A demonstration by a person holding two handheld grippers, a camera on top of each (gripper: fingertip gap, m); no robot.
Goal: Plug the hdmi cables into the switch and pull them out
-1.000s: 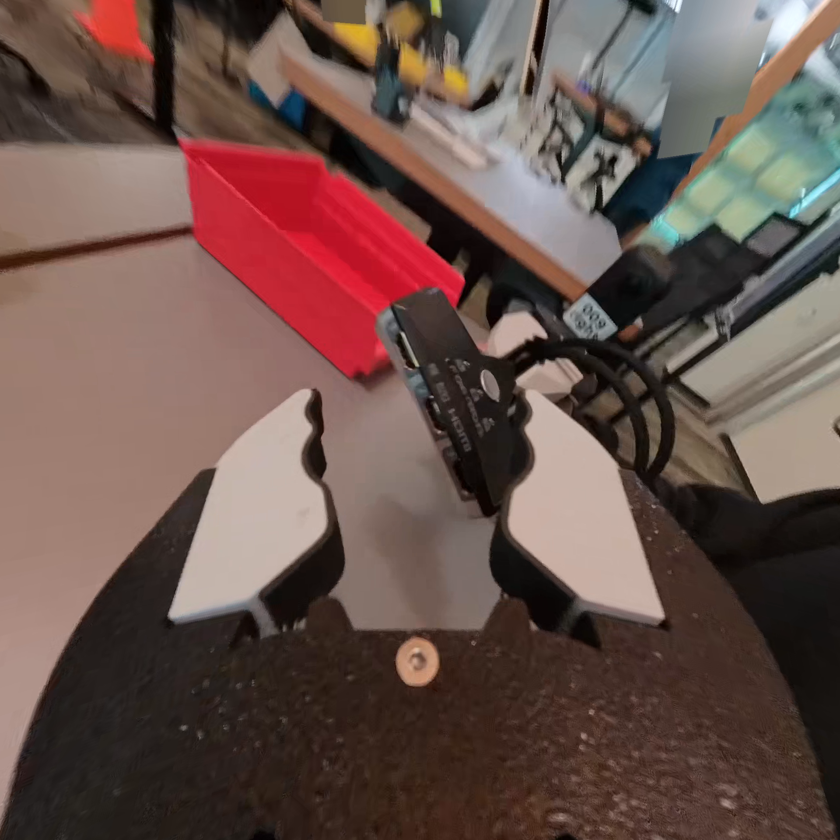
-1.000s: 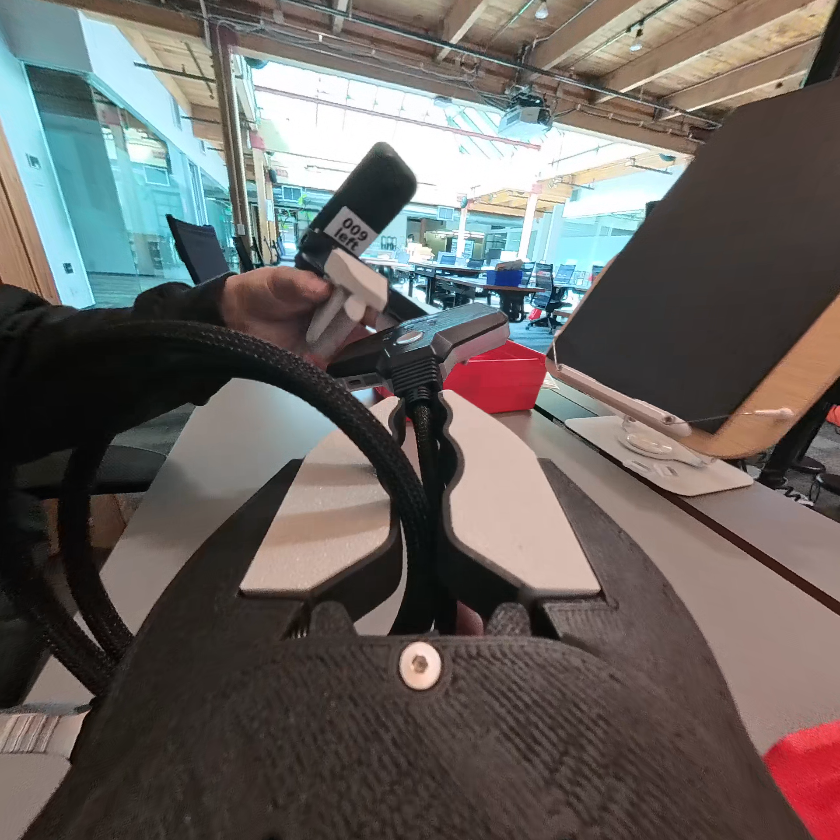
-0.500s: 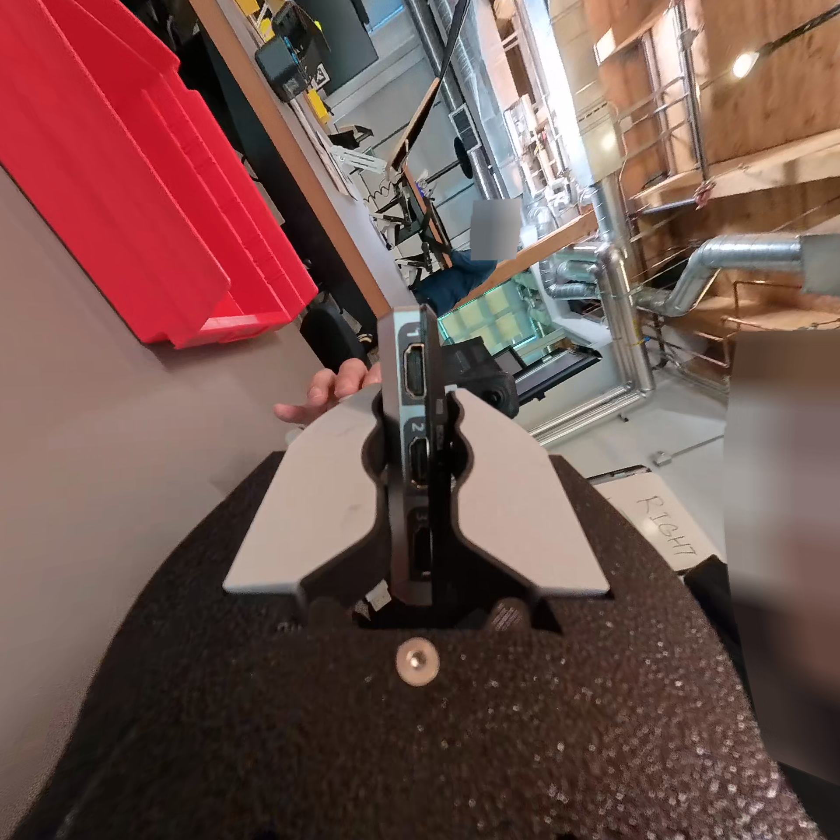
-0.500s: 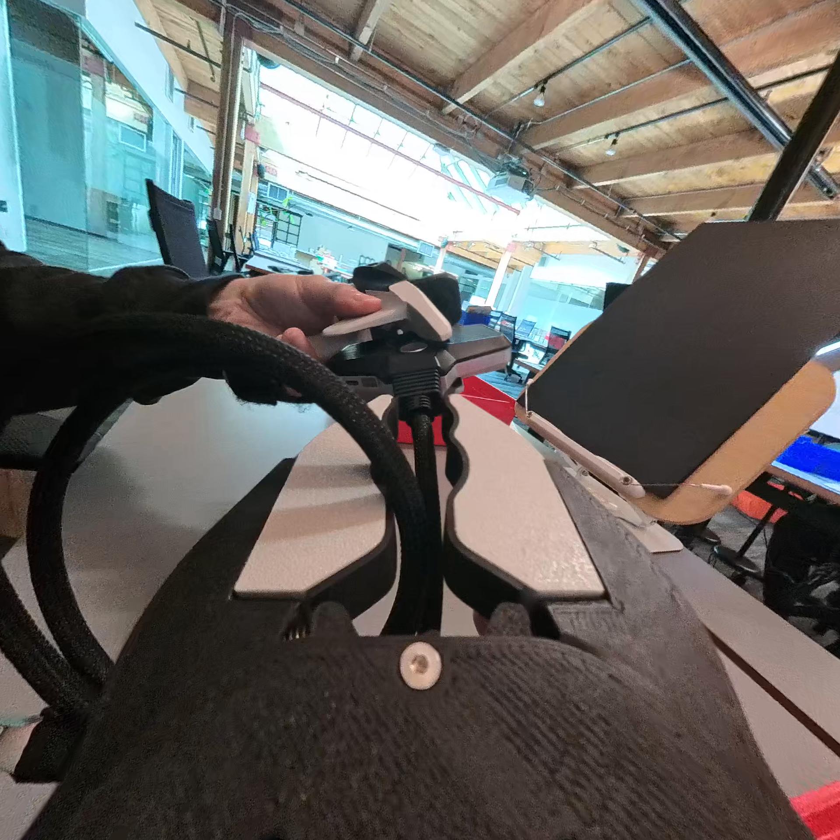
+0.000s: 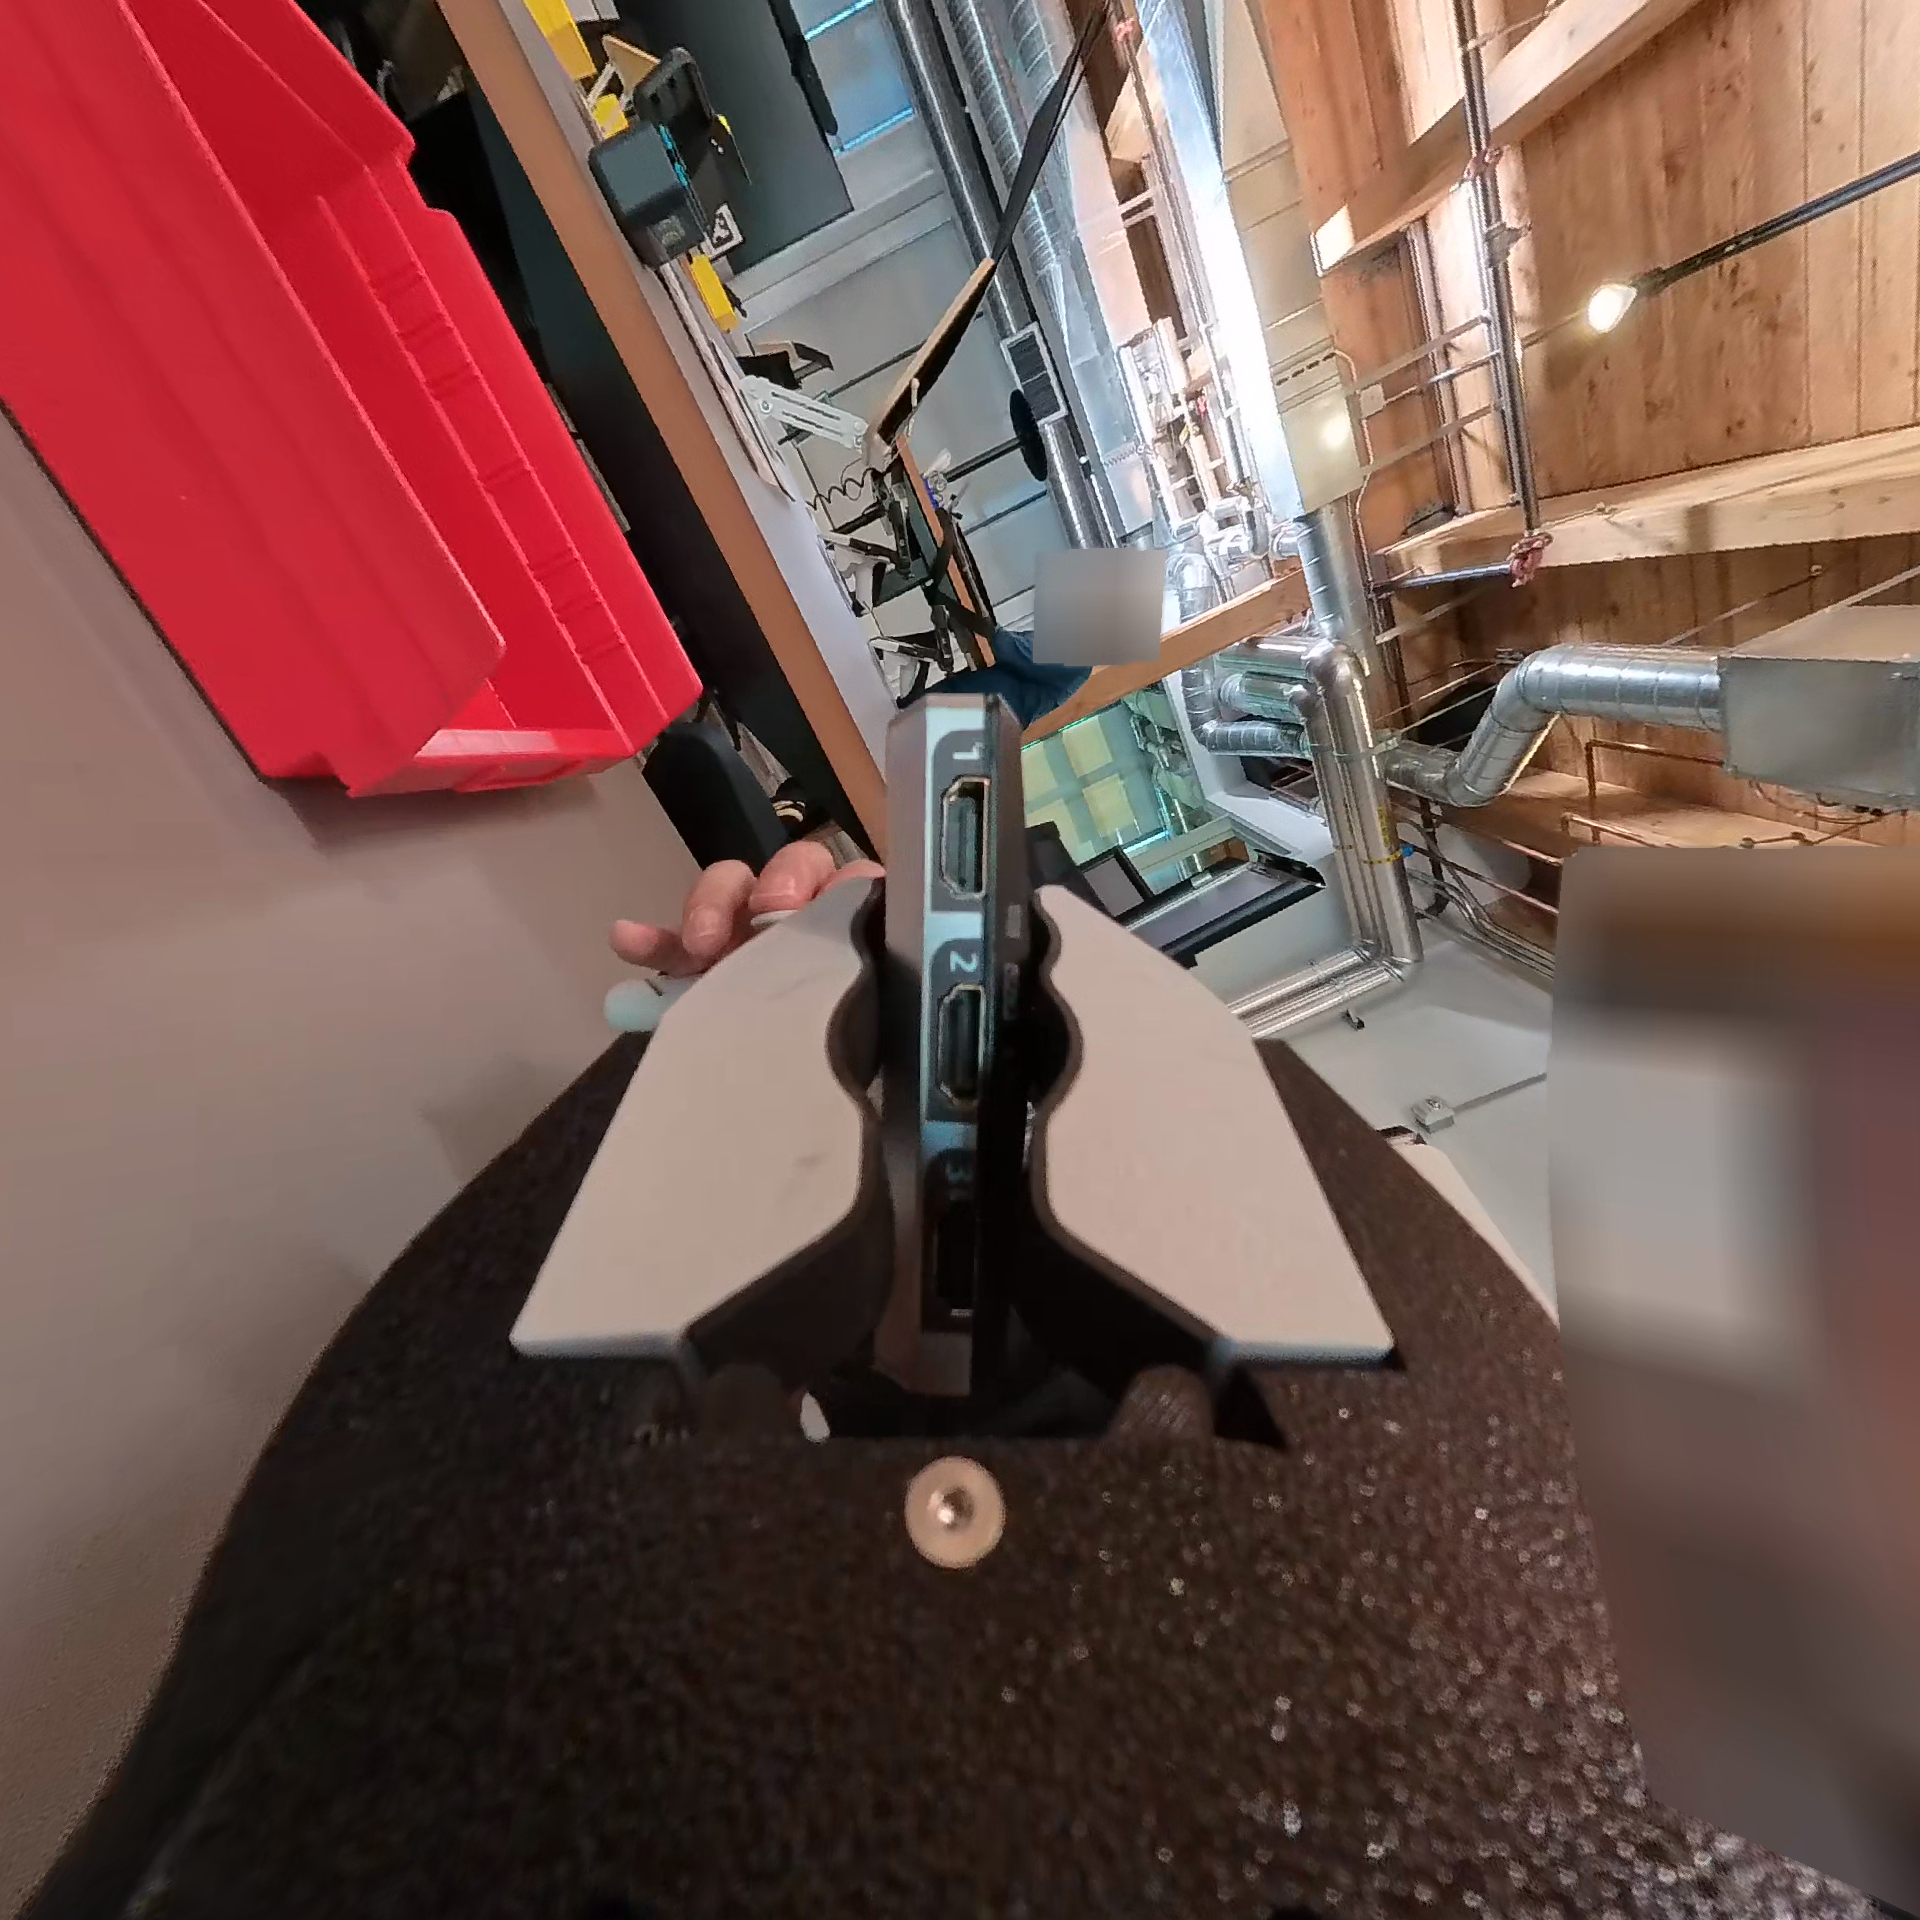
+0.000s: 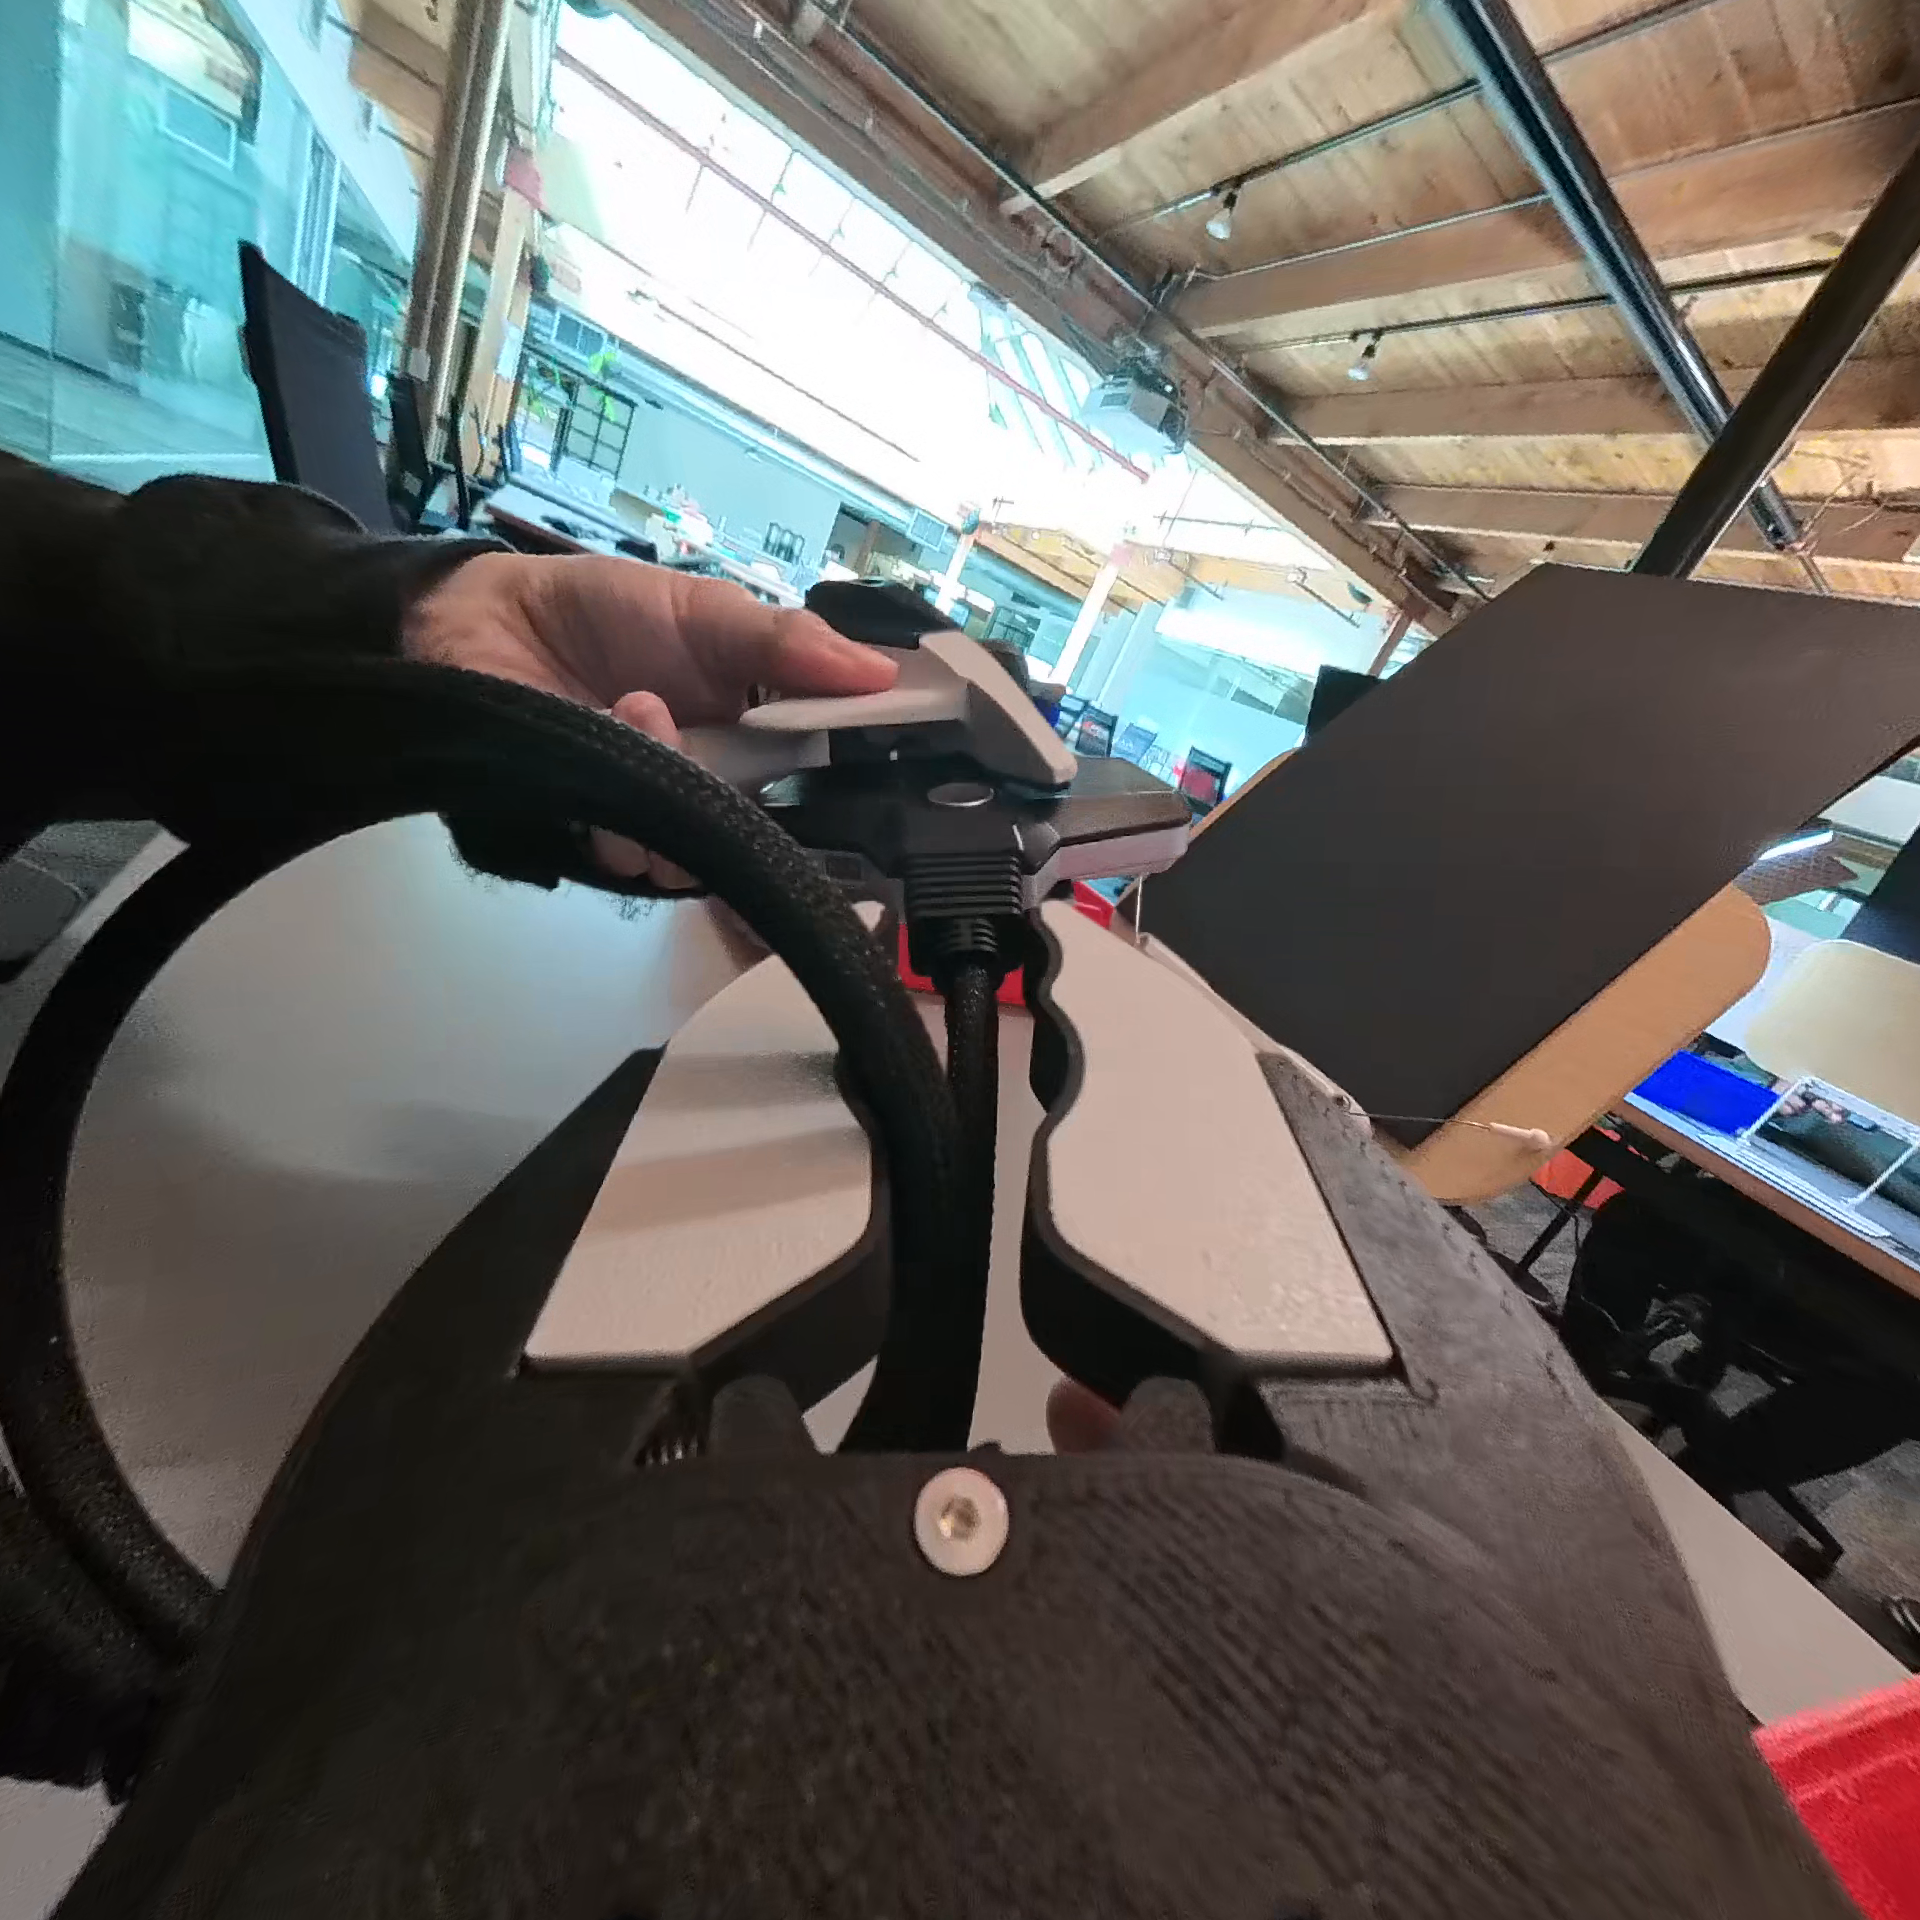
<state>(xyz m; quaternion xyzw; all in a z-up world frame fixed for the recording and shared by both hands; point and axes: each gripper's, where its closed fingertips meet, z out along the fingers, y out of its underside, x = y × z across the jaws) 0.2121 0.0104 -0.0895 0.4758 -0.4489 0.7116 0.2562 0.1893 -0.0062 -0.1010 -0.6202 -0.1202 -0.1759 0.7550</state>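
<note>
The grey table (image 5: 260,1039) extends to the left of the left gripper (image 5: 956,1023), with a red bin (image 5: 312,436) resting near its far edge; beyond that edge the space drops away to other desks. In the right wrist view, a tilted dark board (image 6: 1507,831) stands close on the right, while the tabletop to the left is bare. The left gripper is closed firmly on the HDMI switch (image 5: 951,935), holding it edge-on and clear of the table, with three numbered ports facing the camera, all unoccupied. The right gripper (image 6: 961,997) is nearly closed around a black braided HDMI cable (image 6: 971,1143), gripped just behind its ribbed strain relief, which meets the switch's near side. The cable loops widely to the left. A person's hand (image 6: 644,644) holds the left gripper.
</note>
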